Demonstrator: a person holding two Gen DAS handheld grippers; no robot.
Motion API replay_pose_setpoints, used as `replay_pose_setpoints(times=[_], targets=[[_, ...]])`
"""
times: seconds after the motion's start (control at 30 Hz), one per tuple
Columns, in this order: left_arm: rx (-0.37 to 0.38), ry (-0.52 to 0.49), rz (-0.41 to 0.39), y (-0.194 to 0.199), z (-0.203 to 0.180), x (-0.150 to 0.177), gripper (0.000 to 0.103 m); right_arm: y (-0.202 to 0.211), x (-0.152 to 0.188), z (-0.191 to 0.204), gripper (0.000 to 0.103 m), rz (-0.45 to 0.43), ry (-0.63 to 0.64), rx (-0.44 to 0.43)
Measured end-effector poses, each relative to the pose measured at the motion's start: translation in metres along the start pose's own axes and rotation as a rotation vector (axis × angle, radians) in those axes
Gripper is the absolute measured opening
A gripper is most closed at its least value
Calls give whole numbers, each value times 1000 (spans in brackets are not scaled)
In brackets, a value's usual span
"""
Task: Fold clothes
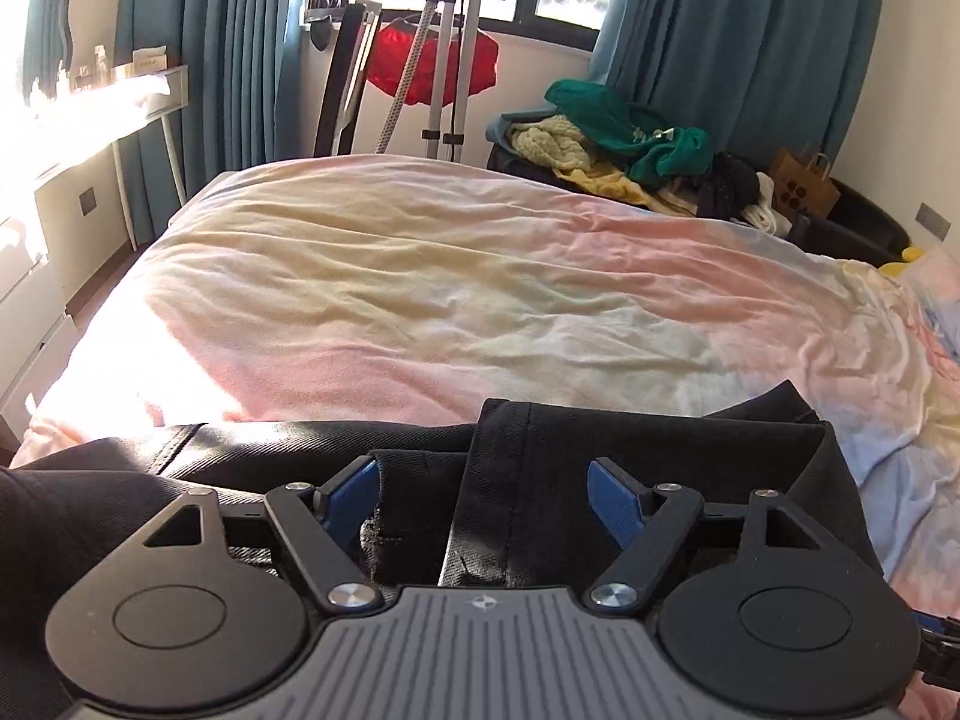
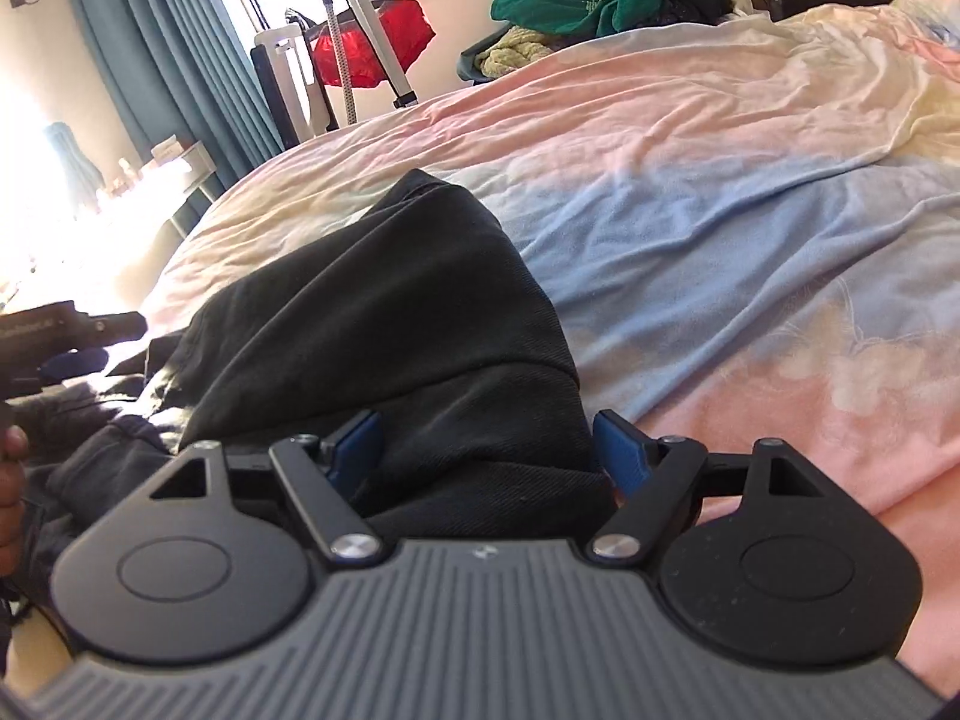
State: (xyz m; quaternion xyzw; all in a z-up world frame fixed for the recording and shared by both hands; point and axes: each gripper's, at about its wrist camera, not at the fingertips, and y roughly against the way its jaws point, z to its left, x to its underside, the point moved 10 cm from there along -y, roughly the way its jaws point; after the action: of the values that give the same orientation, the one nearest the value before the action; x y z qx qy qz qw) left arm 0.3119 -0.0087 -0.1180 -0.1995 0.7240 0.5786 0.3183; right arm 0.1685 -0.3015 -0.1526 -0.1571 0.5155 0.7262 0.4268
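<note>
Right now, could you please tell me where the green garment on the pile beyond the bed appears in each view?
Left wrist view: green garment upper right of centre, beyond the bed.
Right wrist view: green garment at the top, right of centre.
Shared landmark: red bag under the window, left of it.

Right gripper (image 2: 487,450): near bottom centre, blue pads spread wide either side of a bunched fold of cloth.
Black trousers (image 2: 384,324): heaped on the near left of the bed, twill weave visible.
Duvet cover (image 2: 750,228): pink, blue and cream, wrinkled.
Green garment (image 2: 576,3): far, on a clothes pile.
Red cloth (image 2: 372,48): far left, by the window.
Left gripper (image 2: 66,324): left edge, partly visible.
</note>
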Motion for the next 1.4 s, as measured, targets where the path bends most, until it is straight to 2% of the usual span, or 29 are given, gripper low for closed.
replay_pose_setpoints(times=[0.07,0.2,0.23,0.3,0.33,0.4,0.47,0.57,0.63,0.67,0.7,0.73,0.77,0.8,0.83,0.87,0.9,1.0,1.13,1.2,1.27,1.33,1.4], targets=[[-5,29,73,-28,2,-5,64,-2,-3,-7,80,6,-85,-41],[-2,80,84,-53,9,-16,64,-10,-9,-15,80,7,-185,-91],[19,108,90,-55,10,-17,62,-12,-10,-17,80,6,-197,-94],[95,166,113,-57,9,-18,45,-18,-11,-19,80,10,-218,-97],[149,192,133,-56,7,-18,44,-21,-11,-20,80,11,-225,-98],[273,261,202,-54,1,-13,54,-25,-11,-21,80,14,-237,-98],[348,345,231,-52,4,-12,55,-27,-12,-21,80,17,-249,-101],[408,440,257,-54,13,-12,55,-26,-11,-22,80,23,-290,-131],[470,472,266,-56,12,-11,56,-26,-9,-23,80,34,-317,-153],[488,477,278,-58,11,-9,60,-26,-8,-23,80,40,-330,-164],[467,475,311,-64,9,-4,62,-26,-7,-23,80,40,-334,-167],[417,463,337,-70,9,1,58,-26,-8,-23,80,39,-333,-168],[360,447,356,-74,9,4,39,-26,-8,-22,80,39,-331,-168],[322,438,352,-76,9,4,25,-27,-8,-22,81,38,-328,-166],[293,432,336,-76,9,3,23,-27,-8,-21,80,37,-323,-165],[284,431,307,-73,8,-1,8,-27,-8,-21,80,35,-316,-162],[285,424,265,-66,6,-7,3,-28,-9,-20,80,32,-303,-157],[279,377,117,-30,0,-27,2,-29,-12,-18,79,14,-255,-130],[351,409,-83,40,-3,-56,2,-30,-12,-16,79,0,-200,-102],[329,424,-160,68,5,-65,2,-30,-11,-14,81,-3,-179,-101],[234,402,-198,75,17,-65,2,-29,-11,-10,81,-6,-167,-130],[153,366,-152,61,29,-53,3,-28,-11,-3,81,-8,-135,-147],[87,325,-85,39,37,-33,3,-28,-10,1,80,-10,-77,-108]])
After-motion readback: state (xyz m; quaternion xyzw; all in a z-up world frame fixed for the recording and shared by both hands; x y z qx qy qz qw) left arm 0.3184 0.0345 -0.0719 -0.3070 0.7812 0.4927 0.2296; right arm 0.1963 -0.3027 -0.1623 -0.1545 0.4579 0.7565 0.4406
